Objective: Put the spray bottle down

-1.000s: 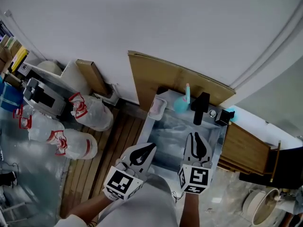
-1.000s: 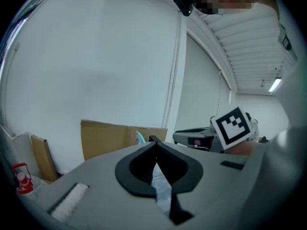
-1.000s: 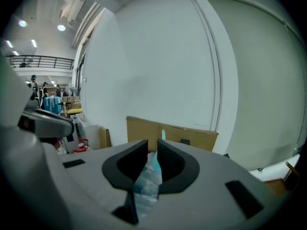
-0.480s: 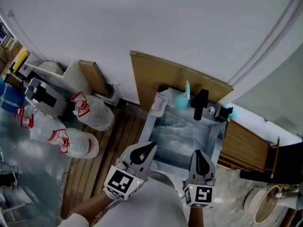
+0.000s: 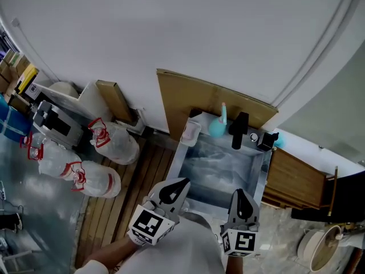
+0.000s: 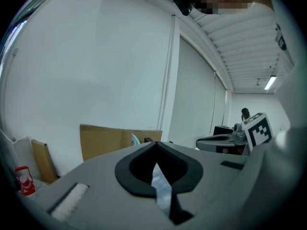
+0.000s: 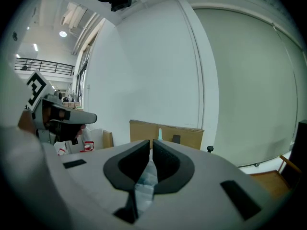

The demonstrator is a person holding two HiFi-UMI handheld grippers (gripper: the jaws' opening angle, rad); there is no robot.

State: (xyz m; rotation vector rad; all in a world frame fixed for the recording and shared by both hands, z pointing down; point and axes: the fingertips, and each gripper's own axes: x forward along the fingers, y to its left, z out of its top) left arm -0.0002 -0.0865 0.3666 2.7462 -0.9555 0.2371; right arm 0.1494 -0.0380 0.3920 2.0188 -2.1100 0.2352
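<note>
The teal spray bottle (image 5: 218, 125) stands upright at the back edge of a steel sink (image 5: 180, 157), just left of a black tap (image 5: 238, 129). No gripper touches it. My left gripper (image 5: 174, 187) hovers at the sink's near left corner, jaws together and empty. My right gripper (image 5: 238, 197) is at the near rim, to the right, also shut on nothing. In the left gripper view the bottle's top (image 6: 135, 139) peeks over the closed left gripper (image 6: 156, 145). In the right gripper view the bottle (image 7: 159, 134) shows far beyond the closed right gripper (image 7: 151, 142).
A cardboard sheet (image 5: 188, 99) leans on the wall behind the sink. A small clear tub (image 5: 190, 130) sits on the sink's back left corner. White bags with red handles (image 5: 117, 142) lie on the wooden slats (image 5: 137, 176) at left. A wooden counter (image 5: 296, 178) adjoins the sink at right.
My right gripper has drawn back from over the basin to the sink's near rim. The left gripper has hardly moved. The spray bottle stays where it was.
</note>
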